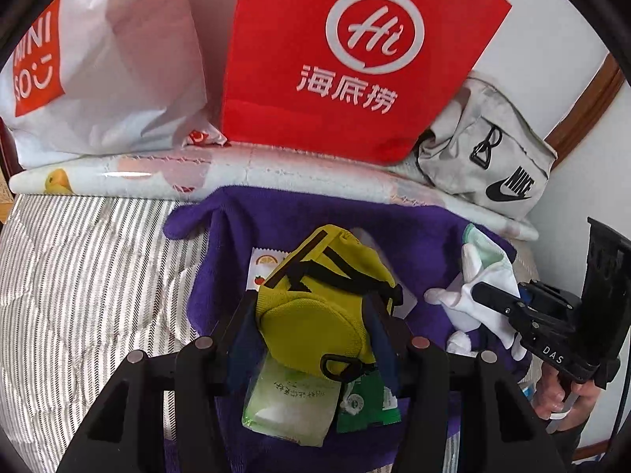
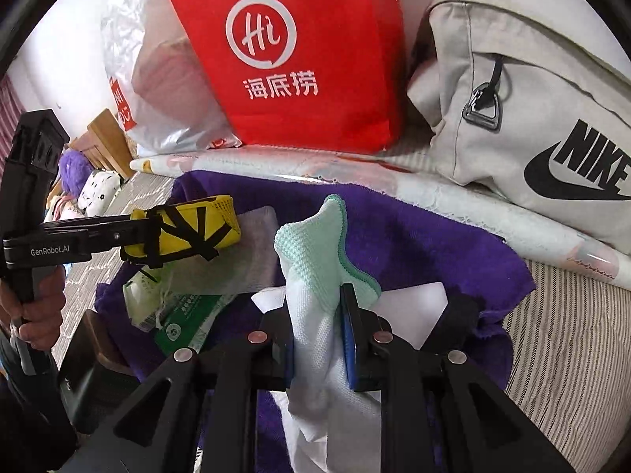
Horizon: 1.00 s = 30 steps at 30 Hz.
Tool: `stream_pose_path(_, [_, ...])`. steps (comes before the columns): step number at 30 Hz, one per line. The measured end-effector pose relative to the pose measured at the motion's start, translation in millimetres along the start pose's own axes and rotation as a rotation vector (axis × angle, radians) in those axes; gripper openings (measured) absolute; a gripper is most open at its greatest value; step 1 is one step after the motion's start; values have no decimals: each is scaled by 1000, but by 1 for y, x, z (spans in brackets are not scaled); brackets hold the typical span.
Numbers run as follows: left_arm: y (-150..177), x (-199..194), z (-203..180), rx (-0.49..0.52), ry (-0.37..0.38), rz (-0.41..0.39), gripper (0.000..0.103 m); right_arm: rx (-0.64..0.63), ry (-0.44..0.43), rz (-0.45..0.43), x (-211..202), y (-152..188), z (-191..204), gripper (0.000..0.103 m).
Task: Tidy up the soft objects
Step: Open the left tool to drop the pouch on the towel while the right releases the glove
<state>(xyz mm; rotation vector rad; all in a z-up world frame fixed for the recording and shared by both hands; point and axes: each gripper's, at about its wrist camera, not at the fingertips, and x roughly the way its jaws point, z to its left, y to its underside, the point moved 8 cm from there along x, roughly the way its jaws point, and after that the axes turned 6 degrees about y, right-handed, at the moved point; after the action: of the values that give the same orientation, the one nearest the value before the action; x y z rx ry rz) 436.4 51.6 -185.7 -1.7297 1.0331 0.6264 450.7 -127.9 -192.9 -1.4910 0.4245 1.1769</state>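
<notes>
My left gripper (image 1: 311, 315) is shut on a yellow pouch with black straps (image 1: 315, 299) and holds it above a purple towel (image 1: 276, 213) on the bed. It also shows in the right wrist view (image 2: 185, 232). My right gripper (image 2: 317, 335) is shut on a white sock with a mint-green toe (image 2: 315, 276), lifted over the same purple towel (image 2: 414, 236). The sock and right gripper show at the right of the left wrist view (image 1: 485, 280). Green and white sachets (image 1: 292, 406) lie on the towel under the pouch.
A red Haidilao bag (image 1: 339, 59), a white Miniso bag (image 1: 98, 71) and a grey Nike bag (image 1: 489, 153) stand against the wall on a folded printed mat (image 1: 138, 173). Striped bedding (image 1: 79, 276) lies to the left. Plush items (image 2: 86, 185) lie far left.
</notes>
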Motion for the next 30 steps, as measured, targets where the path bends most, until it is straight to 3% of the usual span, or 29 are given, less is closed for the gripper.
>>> stream_pose_path(12, [10,10,-7,59,-33,51,52,-47,5,47,6,8,7,28])
stream_pose_path(15, [14,12,-9,80,-56,76,55,-42,-1,55,4,9,8,38])
stream_pose_path(17, [16,10,-13,110,-71,78,59,-41,-9,60,2,10,10,52])
stream_pose_path(21, [16,1,-20,151,-89,56,74,-53,10,33,-6,9,13,64])
stream_pose_path(26, [16,-13,-24,176,-114,39,78,-21,19,15,-20,7,11,65])
stream_pose_path(30, [20,-30,-24,168,-124,28,78,-10,82,22,-35,9,6,65])
